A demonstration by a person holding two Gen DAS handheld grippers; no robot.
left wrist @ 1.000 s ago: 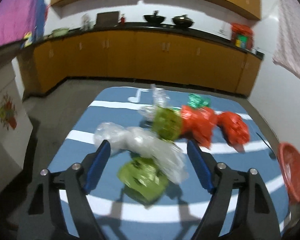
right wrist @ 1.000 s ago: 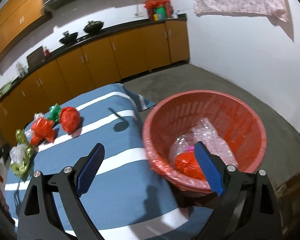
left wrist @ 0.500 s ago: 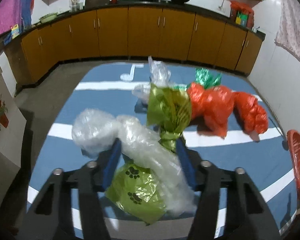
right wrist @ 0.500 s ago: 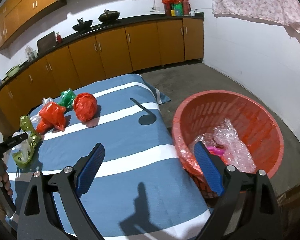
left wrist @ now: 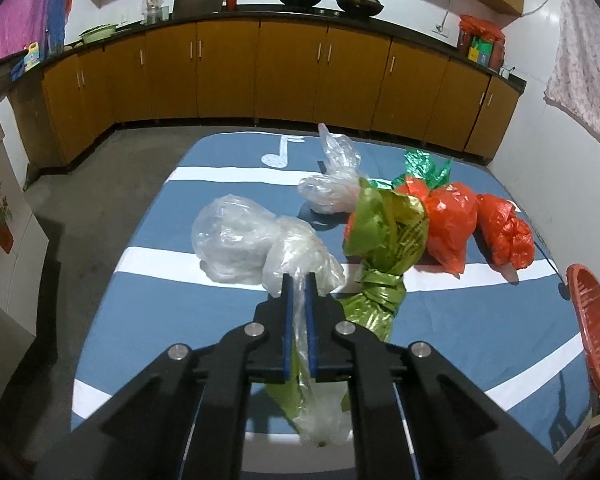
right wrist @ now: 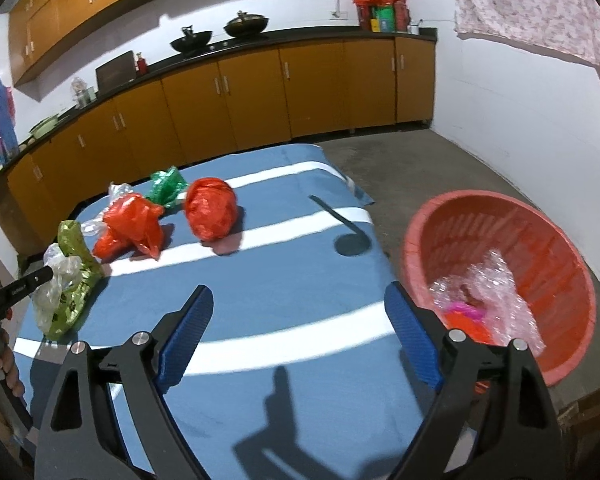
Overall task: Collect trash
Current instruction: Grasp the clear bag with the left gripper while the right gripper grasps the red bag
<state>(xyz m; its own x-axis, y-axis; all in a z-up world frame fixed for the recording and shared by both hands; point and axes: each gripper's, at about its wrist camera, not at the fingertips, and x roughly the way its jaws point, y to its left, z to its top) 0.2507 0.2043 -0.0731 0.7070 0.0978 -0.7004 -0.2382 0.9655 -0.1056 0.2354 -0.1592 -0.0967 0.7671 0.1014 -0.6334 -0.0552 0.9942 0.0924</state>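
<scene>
**Left wrist view: one clear bag pinched, most of the trash left on the table**

Left wrist view first: my left gripper (left wrist: 299,280) has its jaws pressed together on the twisted neck of a clear plastic bag (left wrist: 236,246), film bunched between the blue pads. The bag's body lies on the blue striped cloth (left wrist: 148,304), touching an olive-green bag (left wrist: 388,240) just beside it.

My right gripper (right wrist: 296,332) hangs over bare cloth with its jaws spread and closing slightly, nothing between them.

Beyond my left jaws sit a second clear bag (left wrist: 332,192), two red bags (left wrist: 452,220) (left wrist: 504,232) and a small dark-green bag (left wrist: 424,168), all clustered near the far side of the table.

The red basket (right wrist: 548,240) stands on the floor beside the table's right edge, already holding some bubble wrap (right wrist: 496,292) and a red scrap. I judge the job barely begun: a few pieces are binned, six bags remain, and the one I hold has not yet been lifted.
</scene>
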